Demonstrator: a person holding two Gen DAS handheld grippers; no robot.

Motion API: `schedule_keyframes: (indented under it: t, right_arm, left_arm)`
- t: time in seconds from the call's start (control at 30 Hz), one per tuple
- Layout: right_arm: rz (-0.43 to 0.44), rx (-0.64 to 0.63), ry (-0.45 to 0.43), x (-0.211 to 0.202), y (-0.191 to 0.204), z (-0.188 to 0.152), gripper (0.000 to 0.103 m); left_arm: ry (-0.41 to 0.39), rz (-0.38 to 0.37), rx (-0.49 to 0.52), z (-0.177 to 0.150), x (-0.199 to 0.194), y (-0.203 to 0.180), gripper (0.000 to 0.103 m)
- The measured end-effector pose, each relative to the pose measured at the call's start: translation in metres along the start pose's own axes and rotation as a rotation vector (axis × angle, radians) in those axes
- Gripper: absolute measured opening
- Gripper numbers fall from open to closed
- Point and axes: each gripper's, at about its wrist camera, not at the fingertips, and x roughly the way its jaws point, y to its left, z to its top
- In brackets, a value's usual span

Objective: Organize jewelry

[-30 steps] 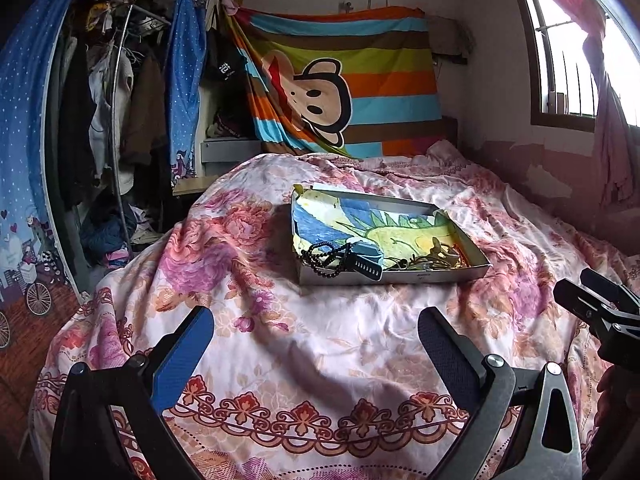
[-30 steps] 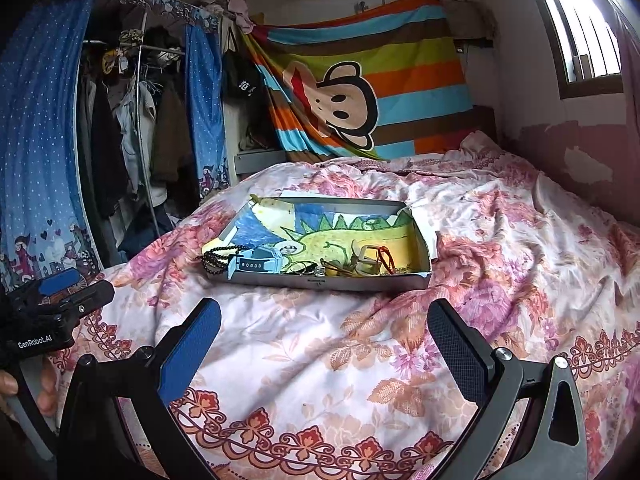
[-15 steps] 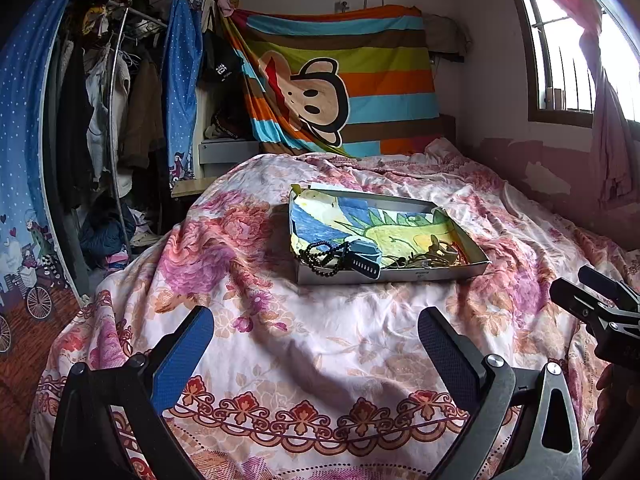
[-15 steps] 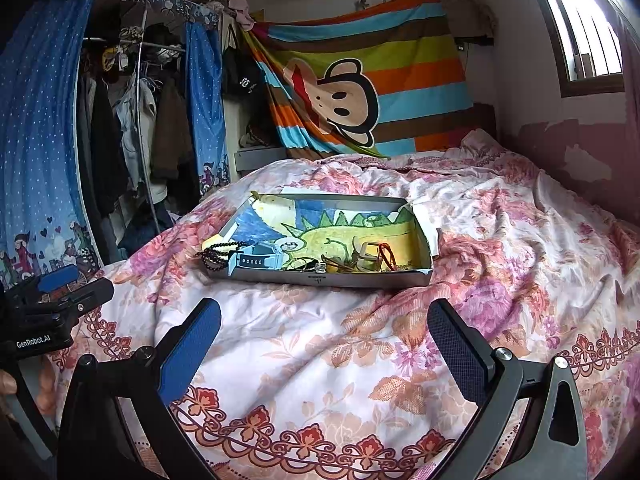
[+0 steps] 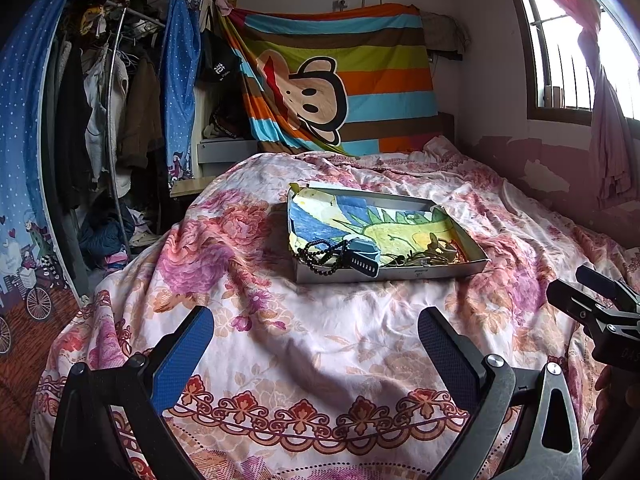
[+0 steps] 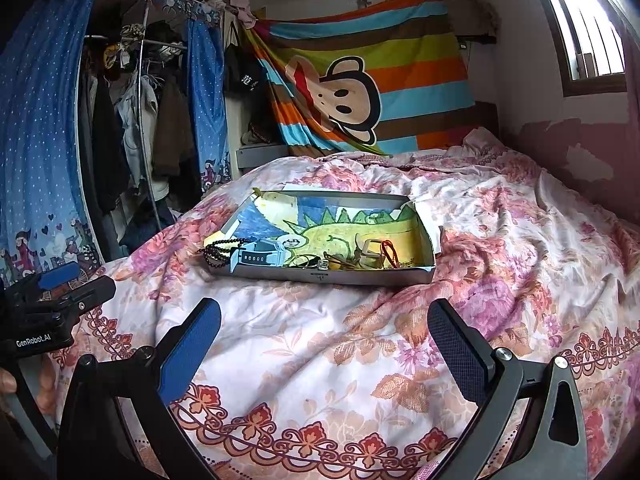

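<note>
A shallow grey tray [image 5: 400, 274] lined with a dinosaur drawing lies on the floral bedspread; it also shows in the right wrist view [image 6: 320, 278]. A black bead bracelet [image 5: 320, 254] [image 6: 220, 248] hangs over its near left corner beside a light-blue watch [image 5: 362, 258] [image 6: 256, 258]. Rings, a red loop and other small jewelry [image 6: 352, 260] pile at its front right. My left gripper [image 5: 316, 332] is open and empty, well short of the tray. My right gripper [image 6: 324, 328] is open and empty too, also short of it.
The floral bedspread [image 5: 320, 360] covers the bed. A clothes rack with blue curtains [image 5: 100, 120] stands at the left. A striped monkey blanket [image 5: 340, 80] hangs behind. A window [image 5: 580, 60] is at the right.
Both views have shifted only slightly; the tray sits a touch higher in the right wrist view. Both grippers stay open and nothing has been touched.
</note>
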Motion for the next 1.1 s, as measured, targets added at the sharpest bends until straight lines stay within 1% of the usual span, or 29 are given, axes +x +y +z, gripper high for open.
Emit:
schedule_keyframes:
  t: [1.1]
  right_arm:
    - [-0.001,-0.001,0.004,-0.0007,0.0015,0.0023,0.102]
  left_arm:
    - [0.000,0.002,0.002,0.0004,-0.0007,-0.0009,0.103]
